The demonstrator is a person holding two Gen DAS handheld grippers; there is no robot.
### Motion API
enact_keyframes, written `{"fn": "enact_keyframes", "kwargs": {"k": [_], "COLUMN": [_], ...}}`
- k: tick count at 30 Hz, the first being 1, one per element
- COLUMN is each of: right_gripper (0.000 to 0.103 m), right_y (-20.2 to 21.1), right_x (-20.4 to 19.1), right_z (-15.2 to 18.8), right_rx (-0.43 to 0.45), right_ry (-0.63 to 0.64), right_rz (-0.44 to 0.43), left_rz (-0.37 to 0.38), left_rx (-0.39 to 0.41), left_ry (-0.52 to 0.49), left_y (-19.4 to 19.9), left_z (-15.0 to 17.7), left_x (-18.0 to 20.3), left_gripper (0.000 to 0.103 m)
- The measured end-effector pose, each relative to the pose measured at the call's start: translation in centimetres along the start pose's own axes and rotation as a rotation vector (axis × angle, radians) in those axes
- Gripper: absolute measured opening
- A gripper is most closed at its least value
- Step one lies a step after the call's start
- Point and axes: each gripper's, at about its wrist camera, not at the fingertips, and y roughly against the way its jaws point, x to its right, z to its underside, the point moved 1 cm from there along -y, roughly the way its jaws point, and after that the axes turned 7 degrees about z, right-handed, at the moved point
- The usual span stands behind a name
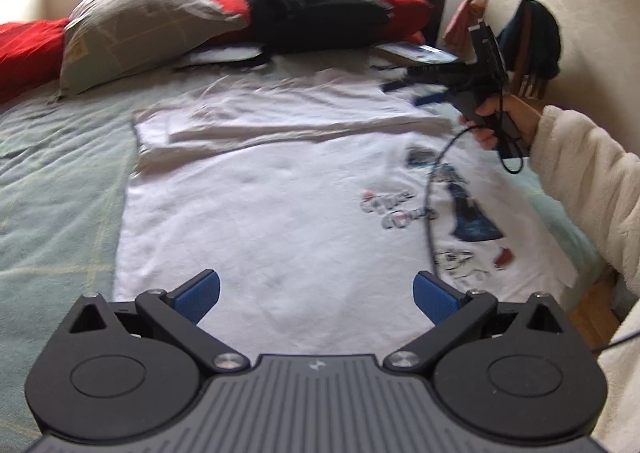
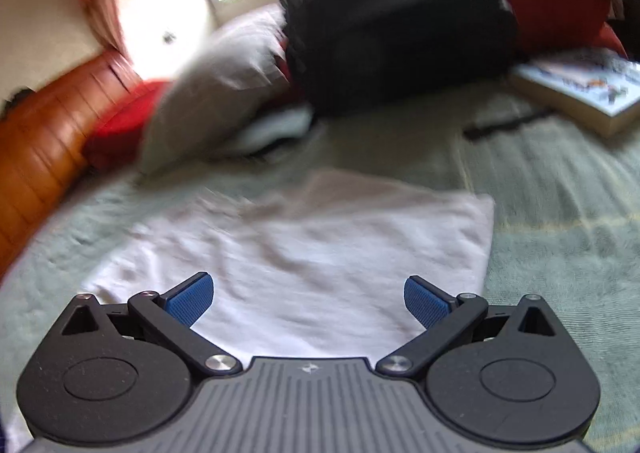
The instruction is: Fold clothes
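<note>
A white T-shirt (image 1: pixel 272 209) with a printed picture at its right lies flat on the pale green bedspread (image 1: pixel 60 189). Its far part is folded over into a band (image 1: pixel 304 121). My left gripper (image 1: pixel 316 297) hovers open over the shirt's near edge, nothing between its blue pads. The right gripper (image 1: pixel 416 91) is seen from the left wrist, held in a hand with a cream fleece sleeve (image 1: pixel 584 189) above the shirt's far right corner. In the blurred right wrist view the right gripper (image 2: pixel 308 299) is open over the white T-shirt (image 2: pixel 320 253).
A black backpack (image 1: pixel 312 1), a grey pillow (image 1: pixel 136 29) and red bedding (image 1: pixel 28 49) crowd the head of the bed. A book (image 2: pixel 588 89) lies at the far right. A black cable (image 1: pixel 430 197) hangs from the right gripper across the shirt. An orange wooden side board (image 2: pixel 36 141) runs along the left.
</note>
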Motion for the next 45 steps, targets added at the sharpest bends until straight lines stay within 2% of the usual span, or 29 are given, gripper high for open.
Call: {"fn": "enact_keyframes", "kwargs": {"k": [2,5,9,10,14,18,21,24,26,29,33,35,37,40,41,44,45], "right_gripper": [0.102,0.103,0.103,0.103,0.103,0.103,0.103,0.103,0.103,0.103,0.103,0.103,0.103,0.103,0.103,0.103,0.103], "right_y": [0.0,1.7,3.4,3.2,0.3,-0.1,-0.1,-0.1,-0.1,-0.1,0.4,1.1,1.3,-1.4,-2.7,-4.8,-4.8], "right_x": [0.5,-0.8,-4.5,-5.3,-6.0,-5.1,-5.1,-4.9,-4.8,-4.8,-5.2,-5.3,-5.2,-3.7,-3.0,-1.3,-0.9], "right_z": [0.3,0.4,0.5,0.7,2.3,3.6,3.7,3.7,3.8,3.8,2.6,1.2,-0.4,-2.4,-2.7,-3.4,-3.6], "right_rx": [0.004,0.04,0.096,0.094,-0.006,0.026,0.033,0.035,0.043,0.044,-0.003,0.017,0.052,-0.026,-0.058,-0.045,-0.042], "right_ry": [0.004,0.065,0.216,0.245,0.323,0.286,0.283,0.278,0.272,0.272,0.282,0.274,0.25,0.145,0.118,0.151,0.133], "right_rz": [0.046,0.091,0.03,0.029,0.147,0.139,0.142,0.136,0.13,0.129,0.125,0.091,0.079,0.067,0.072,0.169,0.165], "left_rz": [-0.021,-0.038,-0.056,-0.048,-0.012,0.036,0.069,0.054,0.047,0.076,0.051,0.101,0.117,0.094,0.099,0.091,0.076], "left_rx": [-0.015,-0.035,-0.003,0.016,0.091,0.159,0.168,0.089,0.049,0.079,0.074,0.098,0.09,0.037,0.047,0.054,0.042], "left_ry": [0.011,0.022,-0.025,-0.035,-0.066,-0.078,-0.091,-0.04,0.028,0.04,0.016,-0.013,0.002,0.07,0.07,0.036,0.011], "left_y": [-0.1,-0.6,-2.6,-3.5,-7.4,-12.9,-17.3,-20.7,-21.3,-19.1,-17.0,-17.2,-18.1,-20.0,-19.8,-19.1,-19.0], "left_z": [-0.2,-1.1,-5.0,-6.3,-11.2,-15.2,-16.7,-16.2,-14.9,-13.7,-14.4,-15.1,-15.4,-14.7,-14.3,-13.6,-13.7], "left_x": [-1.1,-2.7,-3.8,-4.1,-5.0,-5.7,-6.1,-7.6,-9.2,-9.6,-9.0,-9.2,-9.2,-10.1,-10.1,-9.7,-9.4], "left_gripper": [0.102,0.102,0.102,0.102,0.102,0.102,0.102,0.102,0.102,0.102,0.102,0.102,0.102,0.102,0.102,0.102,0.102]}}
